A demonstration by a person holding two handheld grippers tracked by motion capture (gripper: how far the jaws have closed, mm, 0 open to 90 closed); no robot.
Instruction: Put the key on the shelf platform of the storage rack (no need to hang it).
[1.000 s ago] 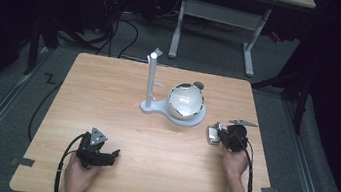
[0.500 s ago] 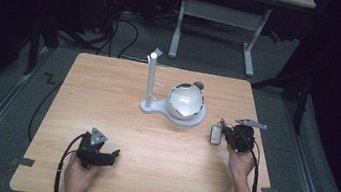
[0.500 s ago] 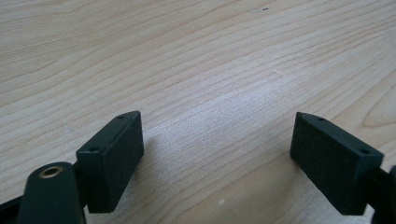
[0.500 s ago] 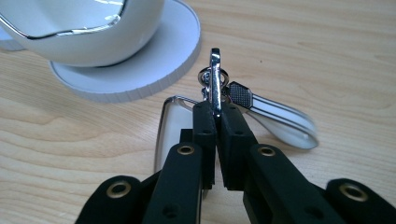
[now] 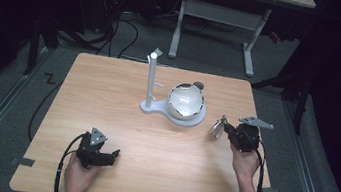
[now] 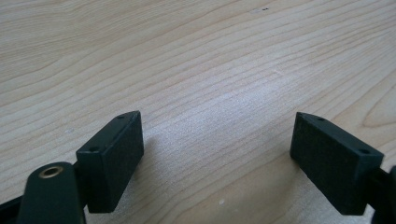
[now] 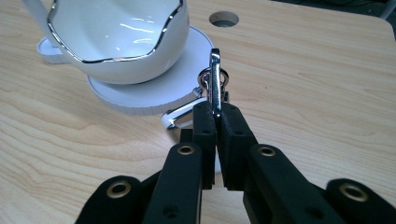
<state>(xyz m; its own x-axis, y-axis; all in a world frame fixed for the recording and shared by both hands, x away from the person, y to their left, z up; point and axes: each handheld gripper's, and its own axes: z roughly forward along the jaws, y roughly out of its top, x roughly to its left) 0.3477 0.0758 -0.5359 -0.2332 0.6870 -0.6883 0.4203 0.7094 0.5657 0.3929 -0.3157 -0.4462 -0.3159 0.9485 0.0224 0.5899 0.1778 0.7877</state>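
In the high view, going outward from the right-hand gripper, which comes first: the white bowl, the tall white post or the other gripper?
Measured from the right gripper, which is shut on a shiny metal clip:
1. White bowl, just up and to its left, on the round white base.
2. Tall white post, beyond the bowl, further left.
3. Left gripper, across the table near the front edge.

I can read no text, label, brand, number or sign anywhere from my seat. The light wooden table (image 5: 122,99) carries only bare grain, and the glossy white bowl with a silver rim (image 7: 121,37) is unmarked too.
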